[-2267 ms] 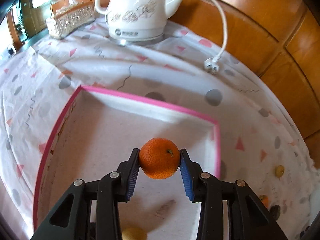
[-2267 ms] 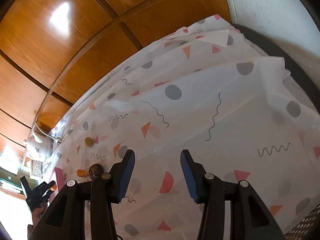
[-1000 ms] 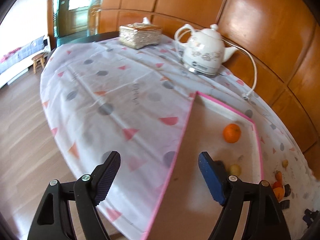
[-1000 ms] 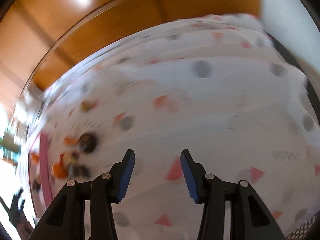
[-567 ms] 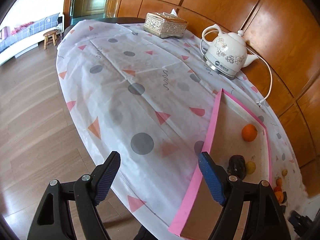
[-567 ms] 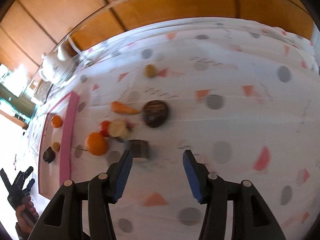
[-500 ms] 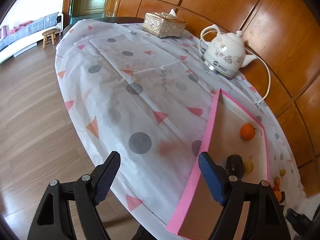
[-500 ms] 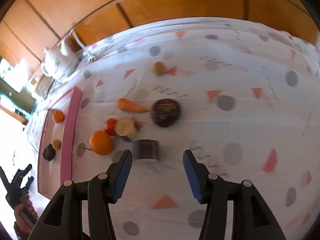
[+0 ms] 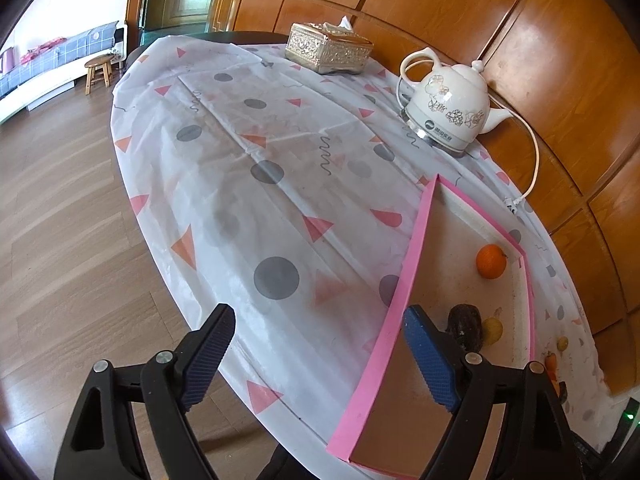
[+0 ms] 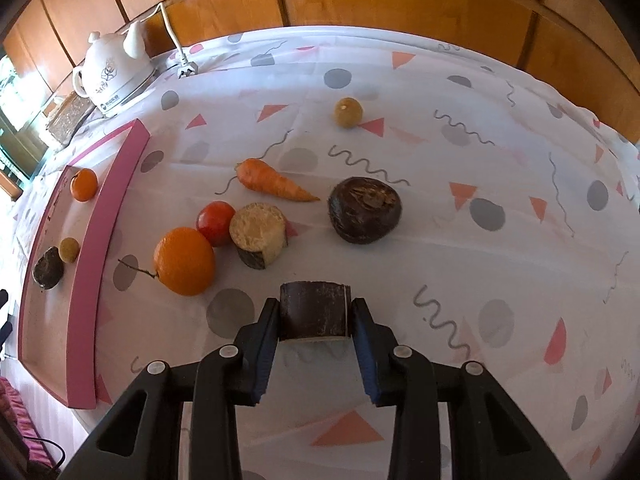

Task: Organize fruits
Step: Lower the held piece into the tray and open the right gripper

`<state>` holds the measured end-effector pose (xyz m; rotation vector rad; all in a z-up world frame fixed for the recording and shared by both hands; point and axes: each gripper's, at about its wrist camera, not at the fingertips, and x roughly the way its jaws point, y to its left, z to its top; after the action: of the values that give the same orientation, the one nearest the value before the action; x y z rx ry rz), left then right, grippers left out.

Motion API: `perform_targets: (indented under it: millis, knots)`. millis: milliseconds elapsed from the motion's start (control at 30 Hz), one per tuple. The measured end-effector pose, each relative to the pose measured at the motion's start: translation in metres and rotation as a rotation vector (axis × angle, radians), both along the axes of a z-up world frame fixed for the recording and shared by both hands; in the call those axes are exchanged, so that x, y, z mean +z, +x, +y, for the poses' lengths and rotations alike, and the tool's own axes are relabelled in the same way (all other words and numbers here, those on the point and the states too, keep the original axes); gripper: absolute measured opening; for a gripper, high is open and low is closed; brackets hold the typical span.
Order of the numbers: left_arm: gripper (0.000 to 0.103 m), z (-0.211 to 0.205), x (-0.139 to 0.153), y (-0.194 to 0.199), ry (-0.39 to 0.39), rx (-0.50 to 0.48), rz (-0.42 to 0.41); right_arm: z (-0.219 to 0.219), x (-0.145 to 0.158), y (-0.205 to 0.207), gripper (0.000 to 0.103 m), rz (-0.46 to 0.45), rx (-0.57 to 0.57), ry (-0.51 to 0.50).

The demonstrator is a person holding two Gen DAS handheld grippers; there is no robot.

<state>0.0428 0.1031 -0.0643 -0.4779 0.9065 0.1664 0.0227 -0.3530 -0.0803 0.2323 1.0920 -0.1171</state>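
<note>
My right gripper (image 10: 314,312) is shut on a dark cut cylinder piece (image 10: 313,314) just above the tablecloth. Ahead of it lie an orange (image 10: 184,261), a tomato (image 10: 215,217), a tan-faced cut piece (image 10: 258,235), a carrot (image 10: 273,180), a dark round fruit (image 10: 364,209) and a small yellow fruit (image 10: 348,112). The pink-rimmed tray (image 10: 108,216) at the left holds a small orange (image 10: 83,184), a small yellow fruit (image 10: 69,249) and a dark fruit (image 10: 48,268). My left gripper (image 9: 316,344) is open and empty, held back over the table's near edge beside the tray (image 9: 394,312).
A white kettle (image 9: 450,118) with its cord and plug (image 9: 516,202) stands at the far side by the wood panel wall. A gold tissue box (image 9: 330,52) sits beyond it. The table edge drops to a wooden floor (image 9: 60,240) on the left.
My left gripper let go of the small orange in the tray and pulled back, open. My right gripper swung over to the fruits and closed on the dark cut piece.
</note>
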Motion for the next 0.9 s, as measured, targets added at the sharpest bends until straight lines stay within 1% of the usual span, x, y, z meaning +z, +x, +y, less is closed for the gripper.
perform_targets:
  millis: [167,400,667,733,900]
  knots:
    - [0.088,-0.001,-0.003,0.000,0.001,0.002,0.008,0.002,0.004,-0.012,0.036,-0.022,0.017,0.044]
    - [0.088,-0.002,-0.001,0.000,0.006,-0.006,0.000,0.035,0.016,-0.015,0.036,-0.072,0.132,0.081]
    - [0.089,-0.006,0.002,0.000,0.026,-0.029,-0.015,0.100,0.041,-0.005,0.036,-0.140,0.341,0.127]
    - [0.089,-0.006,0.001,0.000,0.024,-0.028,-0.011,0.120,0.047,0.001,0.036,-0.153,0.398,0.126]
    - [0.089,-0.004,-0.002,0.001,0.018,-0.020,-0.003,0.159,0.052,0.015,0.036,-0.160,0.488,0.110]
